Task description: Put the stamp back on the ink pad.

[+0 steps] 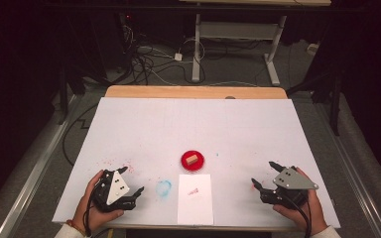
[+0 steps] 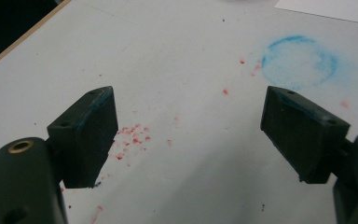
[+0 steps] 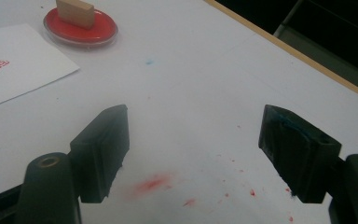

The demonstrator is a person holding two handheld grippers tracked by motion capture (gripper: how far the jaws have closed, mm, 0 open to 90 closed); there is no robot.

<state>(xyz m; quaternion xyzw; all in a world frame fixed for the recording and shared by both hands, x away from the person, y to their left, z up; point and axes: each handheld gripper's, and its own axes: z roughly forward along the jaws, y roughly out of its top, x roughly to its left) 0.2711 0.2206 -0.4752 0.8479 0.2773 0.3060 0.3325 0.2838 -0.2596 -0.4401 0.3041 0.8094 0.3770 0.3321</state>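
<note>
The white bench (image 1: 193, 124) spreads out before me, with a wooden strip along its far edge and dark floor and cables beyond. On its near middle lies a white sheet of paper (image 1: 195, 198), with a small red stamp mark (image 1: 194, 191) printed on it. Just past the paper's far edge sits the round red ink pad (image 1: 192, 160), and the little wooden stamp block (image 1: 192, 159) rests on top of it; in my right gripper view the pad and block stand at the upper left, well away from my jaws.

My left tongs (image 1: 133, 187) rest low at the near left of the bench, held in my left hand (image 1: 92, 208), jaws spread wide with nothing between them. In the left gripper view I see bare bench between the jaws, scattered red specks (image 2: 133, 135), and a faint blue ring stain (image 2: 300, 60) ahead to the right.

My right tongs (image 1: 264, 176) sit at the near right, gripped by my right hand (image 1: 302, 210), jaws likewise wide apart and empty. A red smear (image 3: 151, 184) marks the bench between them.
</note>
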